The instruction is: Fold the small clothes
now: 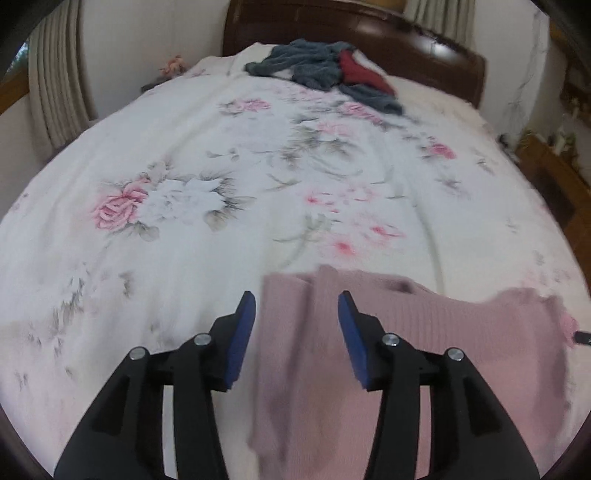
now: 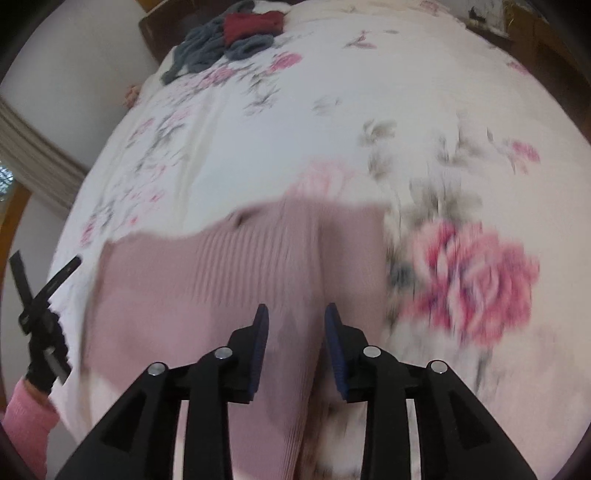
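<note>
Two sets of tongs hover over a pink ribbed garment (image 1: 424, 362) spread on a bed (image 1: 184, 147) with a white, rose-printed cover. The left tongs (image 1: 296, 306) stand released, blue pads apart, with the garment's left edge running up between the two fingers and nothing pinched. The right tongs (image 2: 296, 317) are likewise parted, their pads spread over a raised fold of the same pink knit (image 2: 229, 280), which passes beneath the gap without being clamped.

In the left wrist view the garment lies directly ahead of and to the right of the tongs, its far edge uneven against the floral cover. In the right wrist view it fills the space ahead and to the left, with a large pink rose print just to the right of the fingers. Far ahead of both tongs, near the dark wooden headboard (image 1: 369, 33), sits a heap of grey-blue clothing (image 1: 306, 66) with a dark red piece (image 1: 362, 70) on top. At the left edge of the right wrist view, a gloved hand in a pink sleeve (image 2: 26, 417) grips the other tool. Both views are motion-blurred.
</note>
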Demonstrator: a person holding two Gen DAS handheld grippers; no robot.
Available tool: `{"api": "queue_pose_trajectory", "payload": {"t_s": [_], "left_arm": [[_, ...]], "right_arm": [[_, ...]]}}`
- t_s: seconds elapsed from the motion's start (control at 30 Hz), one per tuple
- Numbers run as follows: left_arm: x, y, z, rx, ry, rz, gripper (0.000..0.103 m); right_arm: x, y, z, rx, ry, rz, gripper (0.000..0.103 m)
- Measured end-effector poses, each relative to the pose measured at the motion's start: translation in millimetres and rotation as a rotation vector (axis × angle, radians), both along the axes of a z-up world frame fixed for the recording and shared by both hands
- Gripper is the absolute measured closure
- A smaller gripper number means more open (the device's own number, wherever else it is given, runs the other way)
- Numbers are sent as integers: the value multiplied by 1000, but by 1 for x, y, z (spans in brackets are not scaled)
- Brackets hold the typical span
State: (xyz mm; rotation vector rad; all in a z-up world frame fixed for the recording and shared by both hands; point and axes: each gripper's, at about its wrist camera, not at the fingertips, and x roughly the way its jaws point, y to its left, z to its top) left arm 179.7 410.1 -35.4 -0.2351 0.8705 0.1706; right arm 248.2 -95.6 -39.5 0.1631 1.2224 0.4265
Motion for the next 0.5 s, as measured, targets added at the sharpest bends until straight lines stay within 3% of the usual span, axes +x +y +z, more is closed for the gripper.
{"api": "queue_pose_trajectory", "payload": {"t_s": [0.13, 0.27, 0.5], "left_arm": [[-39, -50, 2, 1, 23, -158, 49], [-58, -86, -12, -12, 82, -247, 46], [-71, -103, -39, -78, 145, -247, 43]], "right_arm": [[-42, -6, -3, 6, 31, 43, 63], [-69, -12, -18, 11, 84, 47, 62], [-87, -10, -38, 36, 134, 65, 66]]}}
